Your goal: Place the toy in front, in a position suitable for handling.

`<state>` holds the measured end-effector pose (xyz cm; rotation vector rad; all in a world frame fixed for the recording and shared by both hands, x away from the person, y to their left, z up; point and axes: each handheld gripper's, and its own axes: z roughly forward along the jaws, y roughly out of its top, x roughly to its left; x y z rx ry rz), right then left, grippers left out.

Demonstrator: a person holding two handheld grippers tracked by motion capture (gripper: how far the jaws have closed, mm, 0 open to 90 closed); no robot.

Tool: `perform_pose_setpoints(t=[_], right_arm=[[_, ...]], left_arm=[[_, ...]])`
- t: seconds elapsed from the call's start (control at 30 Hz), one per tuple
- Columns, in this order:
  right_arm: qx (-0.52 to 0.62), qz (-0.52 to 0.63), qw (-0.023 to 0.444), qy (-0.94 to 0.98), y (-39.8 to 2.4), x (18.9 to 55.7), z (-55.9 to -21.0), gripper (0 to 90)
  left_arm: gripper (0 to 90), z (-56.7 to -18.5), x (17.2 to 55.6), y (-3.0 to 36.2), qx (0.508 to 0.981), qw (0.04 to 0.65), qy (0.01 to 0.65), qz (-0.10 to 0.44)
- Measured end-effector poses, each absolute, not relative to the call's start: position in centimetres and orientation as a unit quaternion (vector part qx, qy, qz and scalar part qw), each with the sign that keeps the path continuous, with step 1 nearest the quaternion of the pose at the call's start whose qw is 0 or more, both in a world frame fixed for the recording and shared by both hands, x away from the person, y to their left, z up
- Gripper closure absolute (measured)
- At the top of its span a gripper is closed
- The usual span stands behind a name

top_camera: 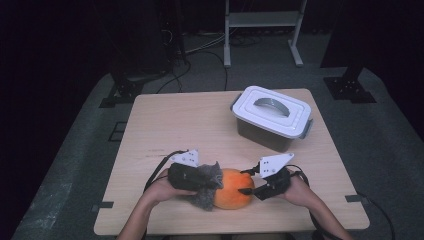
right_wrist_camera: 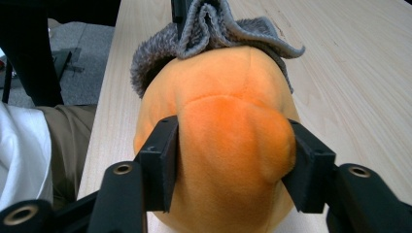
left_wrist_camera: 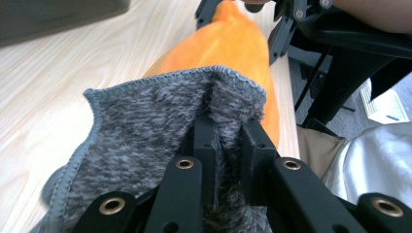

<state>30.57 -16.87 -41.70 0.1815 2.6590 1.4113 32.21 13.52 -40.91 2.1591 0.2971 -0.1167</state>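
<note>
An orange plush ball (top_camera: 231, 196) lies near the front edge of the wooden table (top_camera: 190, 120). A grey fuzzy cloth (top_camera: 206, 177) is draped against its left side. My left gripper (top_camera: 212, 184) is shut on a bunched fold of the cloth (left_wrist_camera: 160, 121), its jaws (left_wrist_camera: 228, 141) almost together, with the plush (left_wrist_camera: 233, 48) just beyond. My right gripper (top_camera: 244, 181) comes in from the right and is shut on the plush. Its pads (right_wrist_camera: 233, 145) squeeze a bulge of the orange fabric (right_wrist_camera: 228, 97), and the cloth (right_wrist_camera: 214, 24) shows at the far end.
A white lidded storage box (top_camera: 272, 115) with a grey handle stands at the back right of the table. A white metal stand (top_camera: 262, 20) and cables are on the floor behind. The person's lap is close to the table's front edge.
</note>
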Motion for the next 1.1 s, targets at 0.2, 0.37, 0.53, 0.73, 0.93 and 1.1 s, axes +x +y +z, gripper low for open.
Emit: perform_pose_setpoints(t=[0.2, 0.37, 0.53, 0.73, 0.93, 1.1], right_arm=[[0.074, 0.477, 0.056, 0.874, -17.6, 30.9, -42.1, 46.2], [0.066, 0.476, 0.066, 0.874, -17.4, 30.8, -42.0, 46.8], [0.051, 0.471, 0.087, 0.876, -16.9, 30.5, -41.6, 50.4], [0.025, 0.462, 0.131, 0.877, -16.6, 30.0, -40.8, 54.2], [0.046, 0.474, 0.098, 0.874, -17.6, 30.6, -41.6, 49.5], [0.081, 0.489, 0.056, 0.867, -17.7, 30.7, -41.8, 35.0]], left_arm=[[79.6, -42.0, 32.8, 15.0, 0.87, 0.467, 0.147, -0.056], [80.2, -41.5, 32.9, 14.9, 0.865, 0.477, 0.144, -0.053], [80.2, -39.9, 32.9, 13.4, 0.863, 0.487, 0.122, -0.049], [80.1, -38.3, 33.0, 11.7, 0.864, 0.492, 0.096, -0.039], [80.1, -39.8, 33.0, 11.9, 0.879, 0.461, 0.108, -0.046], [80.2, -40.7, 32.6, 12.7, 0.879, 0.459, 0.116, -0.055]])
